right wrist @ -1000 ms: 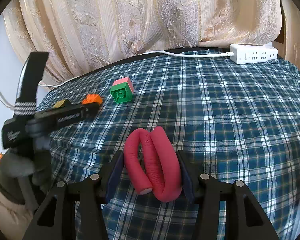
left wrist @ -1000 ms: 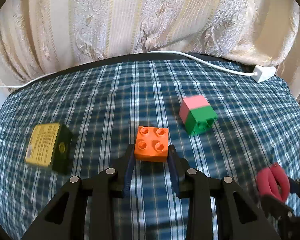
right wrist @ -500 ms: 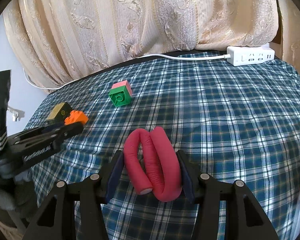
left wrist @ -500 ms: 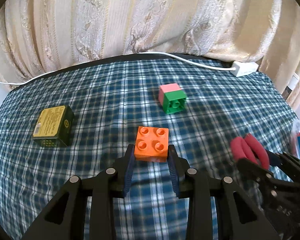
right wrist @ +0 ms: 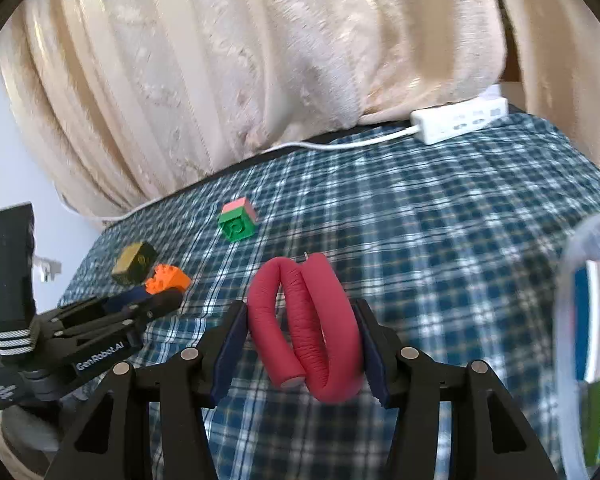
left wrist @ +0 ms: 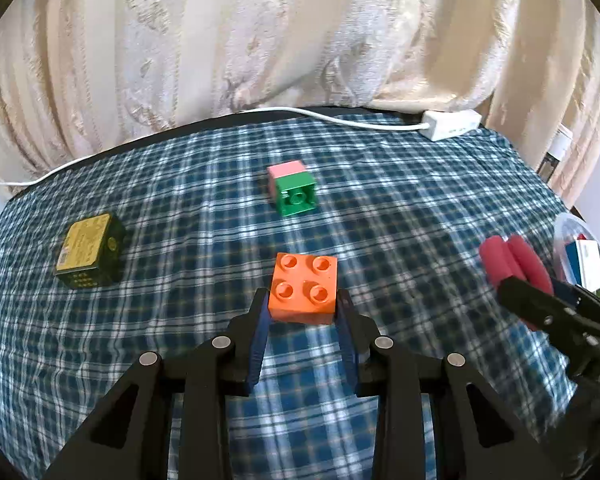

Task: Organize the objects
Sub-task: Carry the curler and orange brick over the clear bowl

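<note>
My left gripper [left wrist: 302, 306] is shut on an orange four-stud brick [left wrist: 304, 286] and holds it above the plaid cloth; it also shows in the right wrist view [right wrist: 168, 280]. My right gripper [right wrist: 300, 332] is shut on a folded red foam tube [right wrist: 306, 324], also seen at the right of the left wrist view [left wrist: 512, 260]. A pink and green brick [left wrist: 292, 188] lies on its side further back on the cloth [right wrist: 238, 224]. A dark green box with a yellow label [left wrist: 90, 250] sits at the left.
A clear plastic container [left wrist: 584, 256] holding several items stands at the right edge, close to the red tube [right wrist: 588, 320]. A white power strip [left wrist: 452, 124] with its cord lies at the back by the cream curtain [left wrist: 260, 40].
Both grippers have swung right while still holding their objects. The clear container has come into view at the right of both views. The pink and green brick now appears further back.
</note>
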The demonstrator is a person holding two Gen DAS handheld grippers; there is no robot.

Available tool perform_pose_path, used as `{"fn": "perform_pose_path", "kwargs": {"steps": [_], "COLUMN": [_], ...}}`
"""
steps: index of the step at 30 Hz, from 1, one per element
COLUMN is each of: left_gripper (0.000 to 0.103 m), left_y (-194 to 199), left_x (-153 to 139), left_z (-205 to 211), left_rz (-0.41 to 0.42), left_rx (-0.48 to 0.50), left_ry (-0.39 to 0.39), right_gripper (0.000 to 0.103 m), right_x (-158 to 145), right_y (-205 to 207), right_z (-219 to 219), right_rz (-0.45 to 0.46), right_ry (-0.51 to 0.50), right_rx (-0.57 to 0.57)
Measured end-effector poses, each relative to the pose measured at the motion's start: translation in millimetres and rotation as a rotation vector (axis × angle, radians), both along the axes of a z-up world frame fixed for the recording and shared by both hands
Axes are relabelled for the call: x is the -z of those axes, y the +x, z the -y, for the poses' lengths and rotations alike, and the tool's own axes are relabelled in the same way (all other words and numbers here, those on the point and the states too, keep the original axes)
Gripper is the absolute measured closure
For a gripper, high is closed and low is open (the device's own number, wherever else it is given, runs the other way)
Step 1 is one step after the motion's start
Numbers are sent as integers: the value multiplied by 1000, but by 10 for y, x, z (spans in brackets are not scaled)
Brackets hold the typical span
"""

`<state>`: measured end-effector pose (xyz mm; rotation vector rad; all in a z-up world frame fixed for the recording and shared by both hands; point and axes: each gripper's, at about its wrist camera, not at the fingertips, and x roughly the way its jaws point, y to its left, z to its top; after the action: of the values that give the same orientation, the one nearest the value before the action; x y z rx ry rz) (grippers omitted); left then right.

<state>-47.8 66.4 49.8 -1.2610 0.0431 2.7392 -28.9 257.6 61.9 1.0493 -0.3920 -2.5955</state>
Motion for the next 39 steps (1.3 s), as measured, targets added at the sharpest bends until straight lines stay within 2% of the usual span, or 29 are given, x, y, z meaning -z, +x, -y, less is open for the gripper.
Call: {"fn": "perform_pose_path", "kwargs": {"steps": [9, 16, 25, 39], "left_gripper": [70, 70, 70, 70], "left_y": [87, 212, 341, 584], "left_x": [-17, -65, -90, -153], "left_z": [-387, -750, -1181, -1908], "left_rz": [17, 11, 24, 34], "left_rx": [96, 187, 293, 471], "left_ry": [10, 9, 20, 6], "right_gripper": [47, 47, 46, 46], "right_x": [-122, -233, -154, -80], "right_y": [341, 636, 887, 1112], "right_z": [-542, -1086, -1765, -2265], "right_rz": [-38, -83, -73, -82], "right_ry": [-35, -40, -61, -79], "right_rx": [110, 241, 419, 522]}}
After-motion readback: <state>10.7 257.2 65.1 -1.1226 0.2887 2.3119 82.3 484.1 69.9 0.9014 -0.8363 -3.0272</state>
